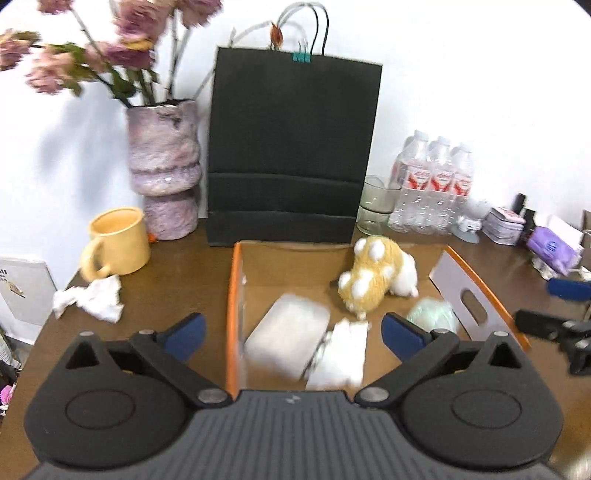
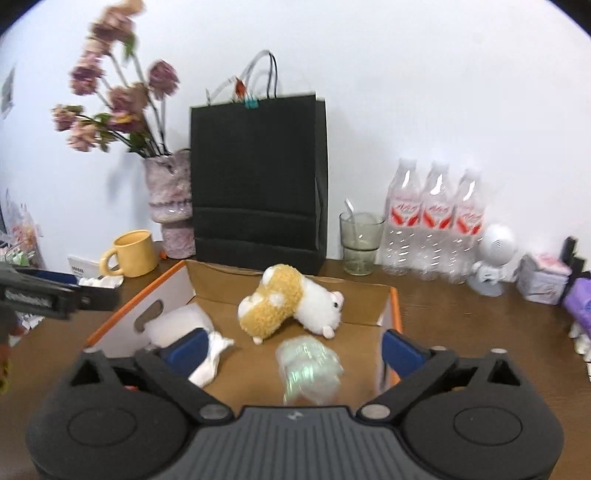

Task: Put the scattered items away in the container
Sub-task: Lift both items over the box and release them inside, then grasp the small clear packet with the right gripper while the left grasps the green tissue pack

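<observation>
Above the cardboard box [image 1: 236,295], both hand-held grippers, left [image 1: 293,334] and right [image 2: 291,350], spread, empty.

Both views were motion-blurred. The white packet [image 1: 286,339] in the cardboard box [image 1: 233,295] was smeared, its kind unclear; the left gripper body hid the box's near edge. The white cloth [image 1: 341,352] beside it was blurred and partly behind a blue finger in the right wrist view. The greenish wrapped bundle [image 2: 309,365] was too smeared to identify. The flowers [image 1: 122,22] were cut by the top edge and blurred. The right gripper [image 1: 554,314] was cut by the left view's edge. Small items [image 2: 543,277] at far right were too small to tell. Labels on the water bottles [image 2: 436,214] were unreadable.
</observation>
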